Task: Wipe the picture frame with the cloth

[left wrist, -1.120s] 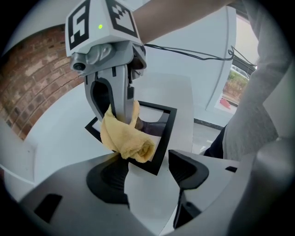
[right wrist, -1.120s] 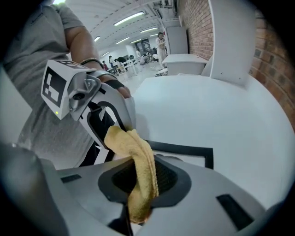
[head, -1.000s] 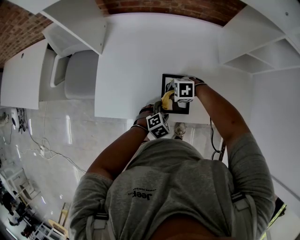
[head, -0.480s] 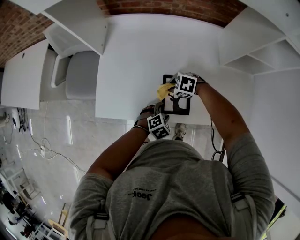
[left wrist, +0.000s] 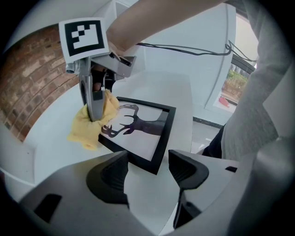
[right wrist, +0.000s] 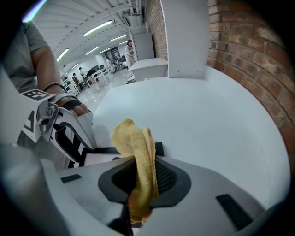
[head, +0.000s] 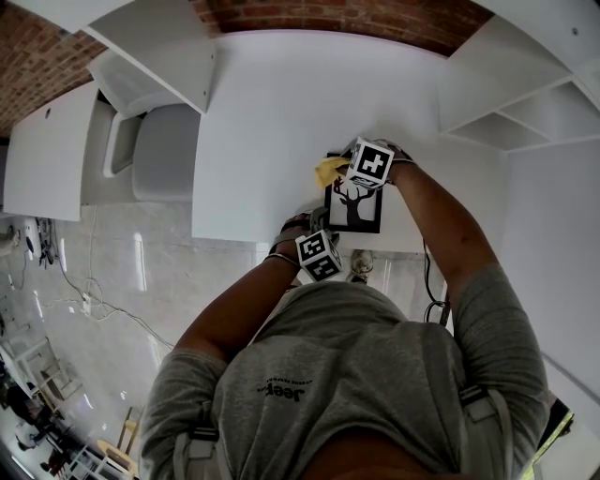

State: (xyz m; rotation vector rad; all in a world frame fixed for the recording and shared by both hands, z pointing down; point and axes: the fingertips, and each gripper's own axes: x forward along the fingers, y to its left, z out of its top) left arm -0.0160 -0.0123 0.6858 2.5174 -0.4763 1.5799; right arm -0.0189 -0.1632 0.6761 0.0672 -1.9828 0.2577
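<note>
A big white desk (head: 281,112) with a smooth top stands against a red brick wall (head: 394,23). White shelves (head: 525,94) hang on the right. Another white shelf board (head: 159,47) sticks out on the left. A soft grey chair (head: 164,155) sits beside the desk. The floor (head: 103,262) is pale, shiny tile, and thin cables (head: 89,305) lie on it. A window (left wrist: 236,78) shows green leaves outside. Far off, long lamps (right wrist: 99,28) glow on the ceiling of a big bright room.
</note>
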